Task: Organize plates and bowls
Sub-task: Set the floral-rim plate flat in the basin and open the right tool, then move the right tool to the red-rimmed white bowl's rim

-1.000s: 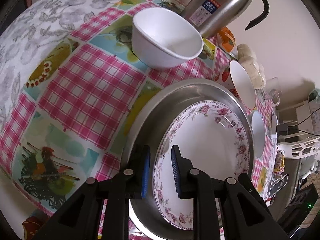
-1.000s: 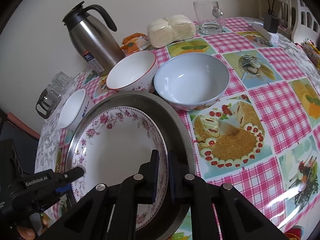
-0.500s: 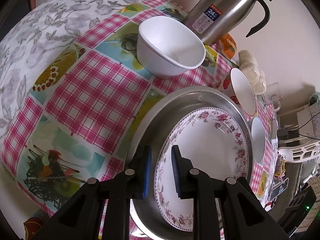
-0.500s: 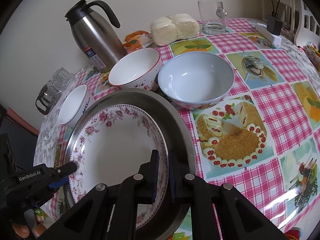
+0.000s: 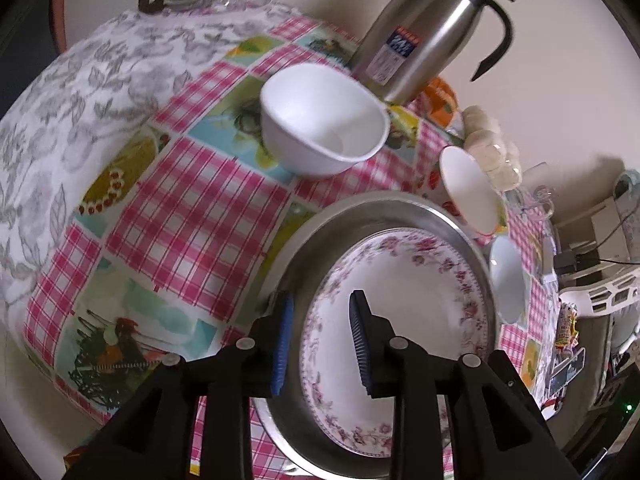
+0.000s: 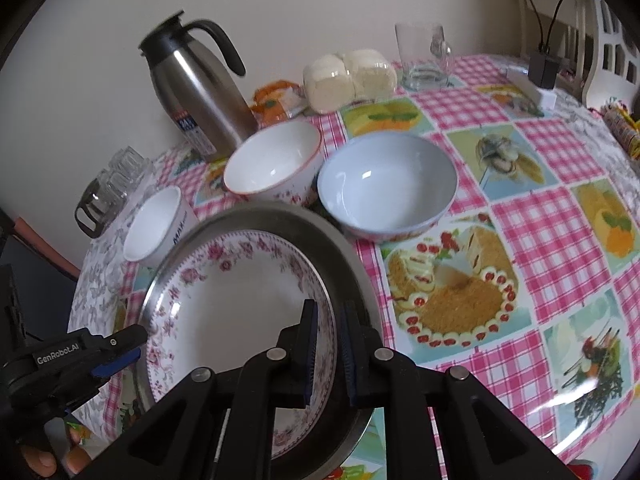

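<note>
Checked cloth covers the table (image 6: 560, 240). Left hand-held gripper (image 5: 320, 320), half open, straddles the plate (image 5: 400, 312) and tray (image 5: 304, 240) rims; right hand-held gripper (image 6: 327, 332) is nearly closed around the opposite rims. Uneven lifting could slide the plate toward the bowls (image 6: 386, 184).

Your left tool (image 5: 320, 340) stands open, straddling the near-left rim of the floral plate (image 5: 404, 304) inside the steel basin (image 5: 320, 232); a white bowl (image 5: 320, 128) sits beyond.
</note>
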A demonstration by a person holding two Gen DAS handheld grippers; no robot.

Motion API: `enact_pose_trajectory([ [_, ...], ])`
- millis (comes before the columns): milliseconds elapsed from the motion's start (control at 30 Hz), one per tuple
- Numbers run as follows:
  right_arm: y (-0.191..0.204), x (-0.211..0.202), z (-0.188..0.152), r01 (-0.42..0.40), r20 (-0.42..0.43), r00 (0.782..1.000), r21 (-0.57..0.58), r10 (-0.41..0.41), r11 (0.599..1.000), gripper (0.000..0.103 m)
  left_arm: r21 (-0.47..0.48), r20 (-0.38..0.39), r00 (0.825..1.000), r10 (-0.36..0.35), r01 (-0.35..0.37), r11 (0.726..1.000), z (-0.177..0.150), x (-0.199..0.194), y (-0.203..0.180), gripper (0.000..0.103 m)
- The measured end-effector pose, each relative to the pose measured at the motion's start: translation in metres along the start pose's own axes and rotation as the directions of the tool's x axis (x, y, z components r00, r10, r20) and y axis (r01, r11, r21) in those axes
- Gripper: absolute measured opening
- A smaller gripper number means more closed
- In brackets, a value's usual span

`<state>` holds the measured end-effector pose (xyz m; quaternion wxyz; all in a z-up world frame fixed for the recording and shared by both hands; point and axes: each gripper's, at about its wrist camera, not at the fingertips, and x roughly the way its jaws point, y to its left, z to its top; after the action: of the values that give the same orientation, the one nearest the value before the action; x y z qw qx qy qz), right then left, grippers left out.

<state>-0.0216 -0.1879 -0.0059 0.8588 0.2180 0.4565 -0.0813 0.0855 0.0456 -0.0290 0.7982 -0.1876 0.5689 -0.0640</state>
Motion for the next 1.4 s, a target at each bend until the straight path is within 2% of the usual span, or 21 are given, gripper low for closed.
enact_pose_trajectory([
  [33, 0.001, -0.002, 0.001, -0.002, 0.009, 1.000, -0.004, 0.002, 1.000, 0.015, 0.011, 0.006, 1.000, 0.002, -0.002, 1.000, 0.000, -0.002, -0.002, 0.032],
  [100, 0.003, -0.005, 0.002, -0.001, 0.022, 1.000, -0.013, 0.002, 1.000, 0.015, 0.041, 0.020, 1.000, 0.021, -0.021, 0.999, -0.001, -0.004, -0.008, 0.045],
  [200, 0.006, -0.007, 0.002, 0.005, 0.030, 1.000, -0.023, -0.004, 1.000, 0.028, 0.067, 0.026, 0.998, 0.051, -0.053, 0.996, -0.002, -0.003, -0.012, 0.053],
  [300, 0.007, -0.006, 0.003, 0.016, 0.028, 1.000, -0.029, -0.015, 0.999, 0.034, 0.076, 0.028, 0.997, 0.074, -0.076, 0.994, -0.002, -0.002, -0.012, 0.059],
  [367, 0.008, -0.006, 0.002, 0.026, 0.030, 0.999, -0.036, -0.025, 0.999, 0.046, 0.085, 0.030, 0.995, 0.096, -0.099, 0.992, -0.003, -0.002, -0.012, 0.065],
  [400, 0.007, -0.006, 0.002, 0.030, 0.032, 0.999, -0.038, -0.029, 0.999, 0.057, 0.092, 0.035, 0.993, 0.108, -0.111, 0.989, -0.003, -0.001, -0.012, 0.067],
  [433, 0.008, -0.007, 0.002, 0.037, 0.036, 0.999, -0.045, -0.035, 0.998, 0.061, 0.098, 0.037, 0.993, 0.114, -0.117, 0.988, -0.003, -0.001, -0.013, 0.067],
  [767, 0.014, -0.001, 0.000, 0.083, 0.037, 0.996, -0.111, -0.080, 0.990, 0.086, 0.144, 0.047, 0.985, 0.167, -0.172, 0.974, -0.004, 0.003, -0.017, 0.085],
  [867, 0.013, -0.001, 0.000, 0.090, 0.038, 0.996, -0.113, -0.086, 0.990, 0.091, 0.153, 0.063, 0.981, 0.185, -0.193, 0.969, -0.004, 0.003, -0.017, 0.086],
  [933, 0.012, -0.001, 0.000, 0.094, 0.040, 0.995, -0.114, -0.090, 0.989, 0.099, 0.156, 0.073, 0.978, 0.195, -0.204, 0.966, -0.004, 0.003, -0.017, 0.086],
  [1000, 0.012, -0.001, 0.000, 0.100, 0.044, 0.994, -0.117, -0.095, 0.988, 0.103, 0.152, 0.071, 0.977, 0.201, -0.209, 0.966, -0.004, 0.004, -0.016, 0.086],
  [1233, 0.011, -0.002, 0.000, 0.114, 0.049, 0.993, -0.132, -0.108, 0.985, 0.103, 0.146, 0.074, 0.976, 0.204, -0.212, 0.966, -0.005, 0.004, -0.017, 0.086],
  [1267, 0.011, -0.002, 0.000, 0.116, 0.049, 0.993, -0.133, -0.110, 0.984, 0.103, 0.143, 0.076, 0.976, 0.202, -0.211, 0.967, -0.005, 0.004, -0.017, 0.089],
  [1300, 0.011, -0.003, 0.000, 0.118, 0.050, 0.992, -0.135, -0.113, 0.984, 0.103, 0.140, 0.082, 0.976, 0.201, -0.211, 0.967, -0.005, 0.004, -0.017, 0.097],
  [1333, 0.011, -0.003, 0.000, 0.122, 0.052, 0.992, -0.137, -0.115, 0.983, 0.103, 0.141, 0.089, 0.975, 0.202, -0.213, 0.967, -0.005, 0.003, -0.017, 0.100],
  [1400, 0.010, -0.004, 0.000, 0.124, 0.053, 0.992, -0.140, -0.118, 0.982, 0.103, 0.147, 0.110, 0.972, 0.208, -0.223, 0.964, -0.005, 0.001, -0.019, 0.101],
])
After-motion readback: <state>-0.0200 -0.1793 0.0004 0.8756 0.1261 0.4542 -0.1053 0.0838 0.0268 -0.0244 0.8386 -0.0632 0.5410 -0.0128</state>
